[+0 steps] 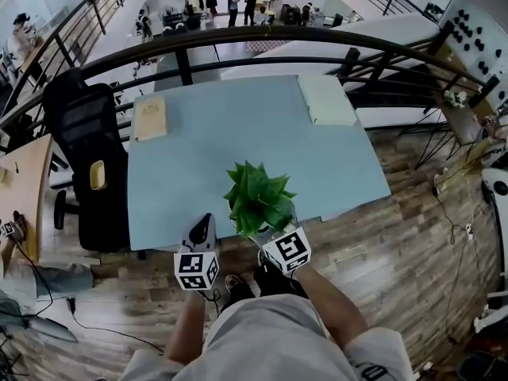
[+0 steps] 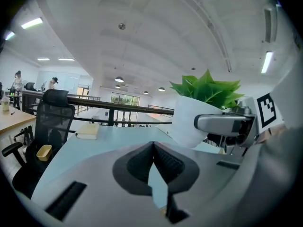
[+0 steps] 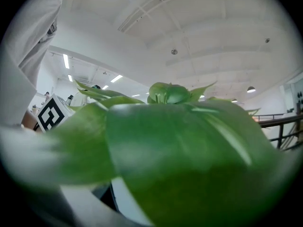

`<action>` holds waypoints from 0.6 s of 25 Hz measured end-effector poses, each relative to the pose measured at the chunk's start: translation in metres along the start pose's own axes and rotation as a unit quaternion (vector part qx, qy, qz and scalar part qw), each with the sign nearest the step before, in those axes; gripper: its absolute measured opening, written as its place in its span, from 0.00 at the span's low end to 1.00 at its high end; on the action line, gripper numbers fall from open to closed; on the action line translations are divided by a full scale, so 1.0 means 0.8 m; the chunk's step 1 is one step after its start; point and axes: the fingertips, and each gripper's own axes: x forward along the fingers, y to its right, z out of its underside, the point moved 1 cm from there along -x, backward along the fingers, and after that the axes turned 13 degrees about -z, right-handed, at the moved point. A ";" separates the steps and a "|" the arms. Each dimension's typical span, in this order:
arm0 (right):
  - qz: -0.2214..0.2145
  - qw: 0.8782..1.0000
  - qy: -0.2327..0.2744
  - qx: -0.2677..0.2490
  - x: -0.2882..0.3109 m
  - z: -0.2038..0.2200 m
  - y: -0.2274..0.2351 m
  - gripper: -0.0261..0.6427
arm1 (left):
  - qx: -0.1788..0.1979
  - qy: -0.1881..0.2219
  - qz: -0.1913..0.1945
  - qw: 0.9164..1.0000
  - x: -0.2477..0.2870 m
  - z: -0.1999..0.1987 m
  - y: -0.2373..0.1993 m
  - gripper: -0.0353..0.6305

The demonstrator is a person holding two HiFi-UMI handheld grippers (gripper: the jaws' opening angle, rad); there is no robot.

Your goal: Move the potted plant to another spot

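Observation:
The potted plant, green leaves in a white pot, stands at the near edge of the light blue table. My right gripper reaches in from below the leaves; in the left gripper view one grey finger lies across the pot's side, so it is shut on the pot. In the right gripper view the leaves fill the picture and hide the jaws. My left gripper is just left of the plant, at the table's edge, jaws shut with nothing in them.
A tan book lies at the table's far left and a pale pad at the far right. A black office chair with a yellow cup stands to the left. A black railing runs behind the table.

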 end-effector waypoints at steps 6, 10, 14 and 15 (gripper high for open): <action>0.024 1.000 0.013 0.001 -0.028 -0.016 0.012 0.78 | 0.002 0.003 0.011 1.000 0.014 -0.003 0.019 0.07; 0.029 0.999 0.015 -0.003 -0.076 -0.026 0.056 0.78 | 0.017 0.007 0.018 1.000 0.033 -0.012 0.082 0.07; 0.028 0.999 0.022 -0.015 -0.112 -0.035 0.090 0.78 | 0.019 0.010 0.022 1.000 0.050 -0.018 0.123 0.07; 0.030 0.999 0.023 -0.017 -0.122 -0.036 0.099 0.78 | 0.021 0.013 0.025 0.999 0.055 -0.020 0.135 0.07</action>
